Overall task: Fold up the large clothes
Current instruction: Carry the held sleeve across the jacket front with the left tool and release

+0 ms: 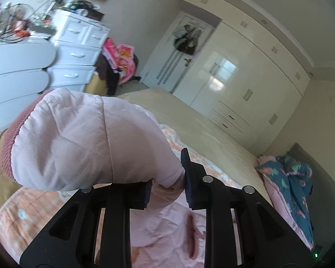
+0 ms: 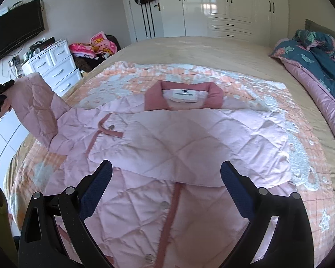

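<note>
Bedroom wardrobes [image 2: 225, 4] are seen beyond a wide bed [image 2: 189, 47], on which a pink quilted jacket [image 2: 167, 147] is spread over a patterned blanket [image 2: 279, 102]. Its left sleeve [image 1: 78, 143] is clamped and lifted by the left gripper [image 1: 167, 189]. The right gripper [image 2: 166, 174] is held above the jacket, fingers apart.

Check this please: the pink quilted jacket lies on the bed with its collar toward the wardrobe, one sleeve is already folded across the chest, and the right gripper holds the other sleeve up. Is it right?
One detail is wrong: the left gripper, not the right, holds the raised sleeve, as the left wrist view shows. The right gripper is open over the jacket. The rest stands.
</note>
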